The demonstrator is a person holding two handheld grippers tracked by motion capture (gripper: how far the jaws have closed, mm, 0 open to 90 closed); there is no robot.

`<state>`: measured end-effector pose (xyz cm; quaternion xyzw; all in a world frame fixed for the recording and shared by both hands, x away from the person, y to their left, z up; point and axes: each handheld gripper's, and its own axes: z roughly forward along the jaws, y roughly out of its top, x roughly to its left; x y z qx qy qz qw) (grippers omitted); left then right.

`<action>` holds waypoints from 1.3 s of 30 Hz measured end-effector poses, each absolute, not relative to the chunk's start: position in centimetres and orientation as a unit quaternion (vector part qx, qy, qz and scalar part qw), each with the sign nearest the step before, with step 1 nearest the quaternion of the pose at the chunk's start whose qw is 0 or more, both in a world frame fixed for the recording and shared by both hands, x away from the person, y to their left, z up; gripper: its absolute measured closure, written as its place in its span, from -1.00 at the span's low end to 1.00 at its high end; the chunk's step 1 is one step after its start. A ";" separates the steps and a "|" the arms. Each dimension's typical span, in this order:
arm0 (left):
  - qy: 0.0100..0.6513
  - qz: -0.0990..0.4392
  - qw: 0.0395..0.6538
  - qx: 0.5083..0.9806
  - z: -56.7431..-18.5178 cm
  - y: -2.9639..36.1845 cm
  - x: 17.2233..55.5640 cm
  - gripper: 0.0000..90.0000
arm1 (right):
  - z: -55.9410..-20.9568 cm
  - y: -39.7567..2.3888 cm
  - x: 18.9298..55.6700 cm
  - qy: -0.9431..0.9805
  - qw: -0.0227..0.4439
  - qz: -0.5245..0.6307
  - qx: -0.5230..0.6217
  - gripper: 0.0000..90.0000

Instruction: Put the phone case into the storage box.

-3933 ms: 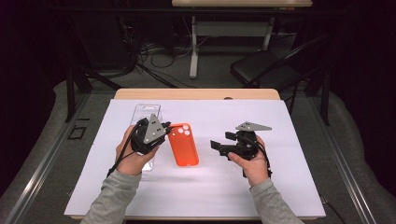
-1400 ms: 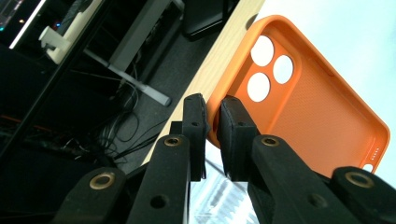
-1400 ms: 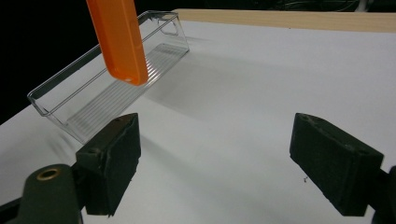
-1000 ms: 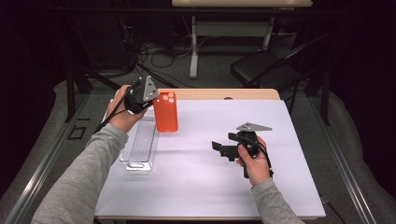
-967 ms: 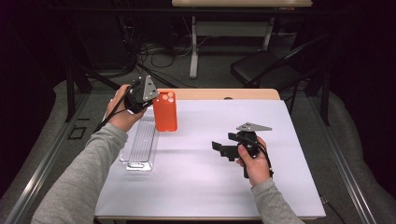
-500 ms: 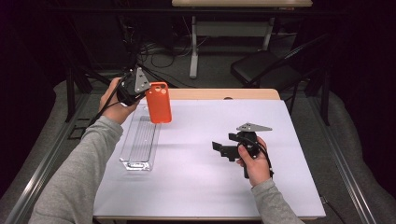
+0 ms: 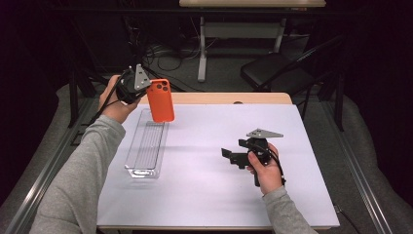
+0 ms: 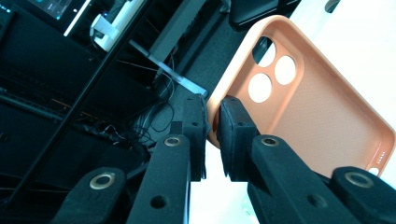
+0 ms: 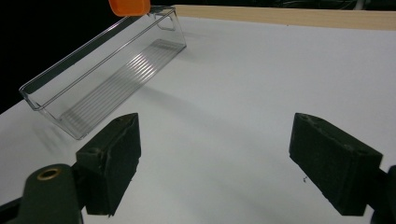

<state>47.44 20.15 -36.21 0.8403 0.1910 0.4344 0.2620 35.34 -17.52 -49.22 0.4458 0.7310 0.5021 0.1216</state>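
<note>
High view. My left gripper is raised above the far-left corner of the table, clamped on the upper edge of the orange phone case. The case hangs nearly upright in the air, camera cut-outs at its top, its lower end just over the far end of the clear plastic tray. I cannot tell whether case and tray touch. The tray lies lengthwise on the left side of the white table surface, running from far to near.

Left gripper view. My left gripper has its jaws drawn tight on the thin rim of the phone case, beside the three round lens openings. I see the case from its hollow inner side here; it stretches away to the right of the jaws.

High view, right side. My right gripper rests low over the table in my right hand, well apart from tray and case, pointing left.

Right gripper view. My right gripper has its jaws spread wide with nothing but bare white table between them. Beyond, at far left, stands the clear tray, and the bottom corner of the orange case hangs just above the tray's far end.
</note>
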 end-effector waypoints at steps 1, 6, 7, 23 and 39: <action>0.191 0.435 0.262 0.840 -36.3 20.2 47.6 0.82 | -49.2 -17.5 35.3 0.731 0.122 0.502 0.445 -0.63; 0.195 0.440 0.264 0.836 -36.4 20.7 48.1 0.82 | -49.3 -17.5 35.4 0.730 0.125 0.504 0.445 -0.63; 0.196 0.442 0.264 0.835 -36.4 20.8 48.2 0.82 | -49.3 -17.5 35.4 0.729 0.126 0.504 0.446 -0.63; 0.198 0.453 0.257 0.830 -37.2 22.1 49.4 0.82 | -49.5 -17.9 35.3 0.726 0.138 0.502 0.451 -0.63; 0.191 0.452 0.248 0.835 -38.5 22.2 50.5 0.82 | -49.8 -18.4 35.3 0.721 0.139 0.501 0.458 -0.63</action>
